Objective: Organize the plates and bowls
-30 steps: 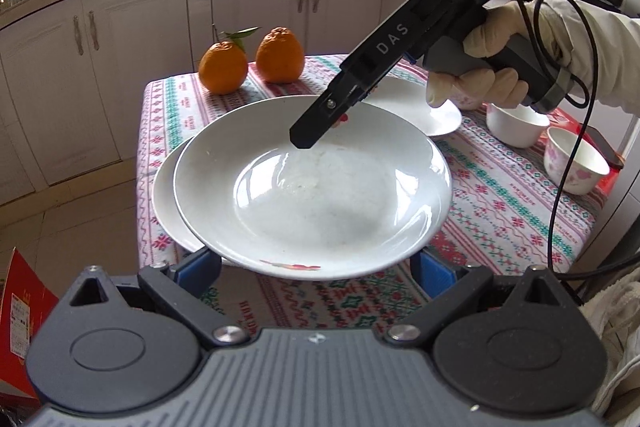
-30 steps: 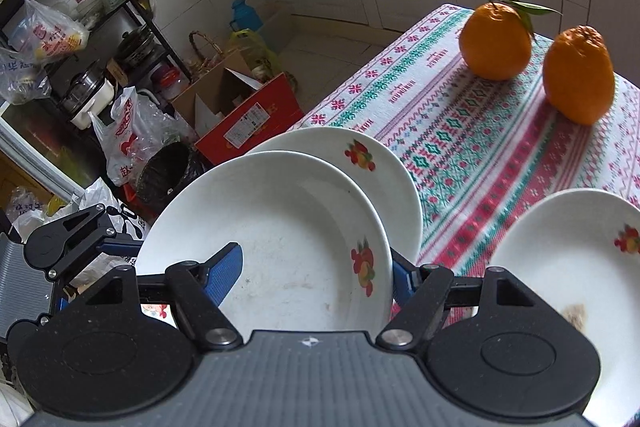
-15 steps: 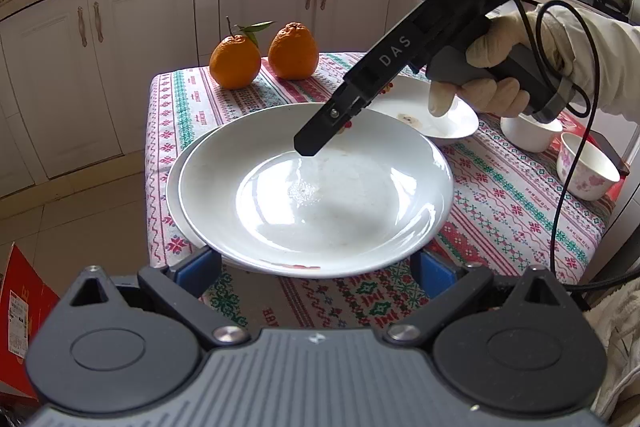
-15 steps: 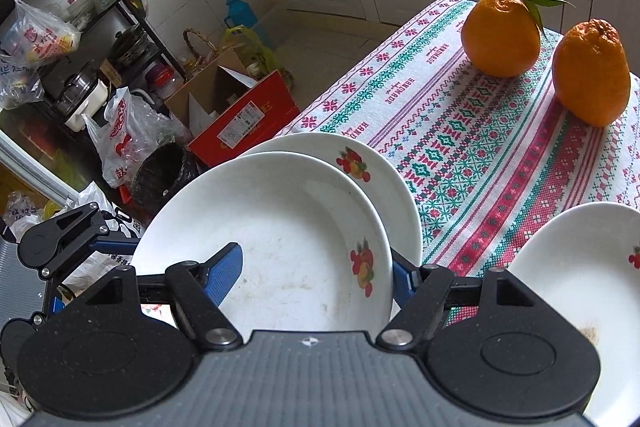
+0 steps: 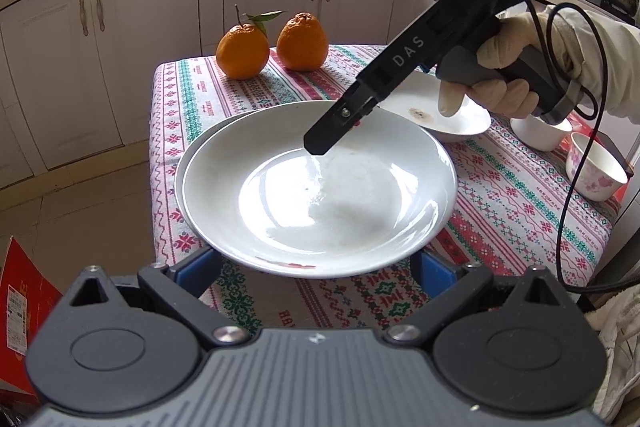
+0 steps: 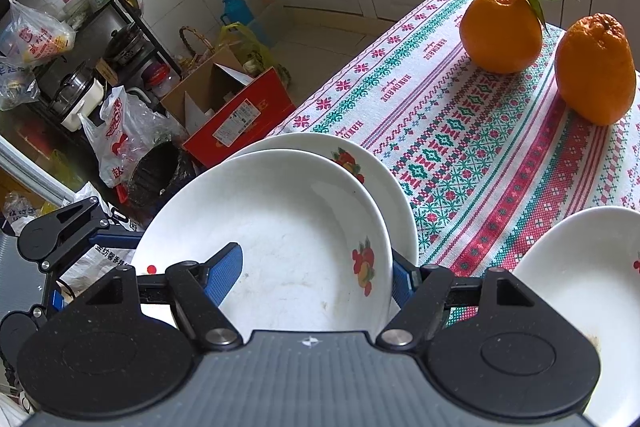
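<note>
A white plate (image 5: 320,187) lies on top of a second white plate (image 5: 182,167) near the table's corner. In the right wrist view the top plate (image 6: 280,235) covers most of the lower plate (image 6: 384,183). My right gripper (image 6: 316,275) has its jaws wide apart, one finger over the top plate's inside and one outside its rim, not clamped. It shows in the left wrist view (image 5: 320,143) above the plate. My left gripper (image 5: 316,267) is open at the plate's near rim. A third plate (image 5: 448,115) lies further right.
Two oranges (image 5: 272,45) sit at the far end of the patterned tablecloth (image 5: 520,219). Two small bowls (image 5: 592,167) stand at the right edge. The floor by the table holds a red carton (image 6: 240,115), bags and a shelf rack.
Both grippers have drawn back a little from the stacked plates. The top plate now sits lower on the bottom one. The right gripper's fingers stay around the rim.
</note>
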Demonstrator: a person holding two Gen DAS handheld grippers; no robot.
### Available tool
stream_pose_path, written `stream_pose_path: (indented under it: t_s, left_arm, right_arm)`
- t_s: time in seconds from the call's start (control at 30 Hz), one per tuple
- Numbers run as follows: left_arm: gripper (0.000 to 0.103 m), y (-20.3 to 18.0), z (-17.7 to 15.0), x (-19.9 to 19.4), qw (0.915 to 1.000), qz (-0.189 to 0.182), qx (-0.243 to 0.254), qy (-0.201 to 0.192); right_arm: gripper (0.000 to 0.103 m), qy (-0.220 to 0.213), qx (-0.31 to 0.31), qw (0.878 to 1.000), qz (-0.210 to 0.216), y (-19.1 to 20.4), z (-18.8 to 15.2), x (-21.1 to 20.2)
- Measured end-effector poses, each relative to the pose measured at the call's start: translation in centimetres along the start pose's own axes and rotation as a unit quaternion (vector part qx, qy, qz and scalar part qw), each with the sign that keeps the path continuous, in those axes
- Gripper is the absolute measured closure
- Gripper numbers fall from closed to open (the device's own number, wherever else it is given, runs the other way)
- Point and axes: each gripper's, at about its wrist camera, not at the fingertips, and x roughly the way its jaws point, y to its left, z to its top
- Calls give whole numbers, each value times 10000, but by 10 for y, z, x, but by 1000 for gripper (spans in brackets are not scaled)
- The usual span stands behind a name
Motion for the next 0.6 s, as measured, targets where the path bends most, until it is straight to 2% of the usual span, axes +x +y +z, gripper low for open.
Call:
stream_pose_path:
  t_s: [0.43,0.6]
  left_arm:
    - [3,6,0,5,10000,10,-45,16]
    - [3,3,0,6,9999,70,135,-29]
  right_arm:
    - [23,-43,142,9999,34,-4,-5,-7]
    - [23,-90,160,9998,2,-2,-8,-14]
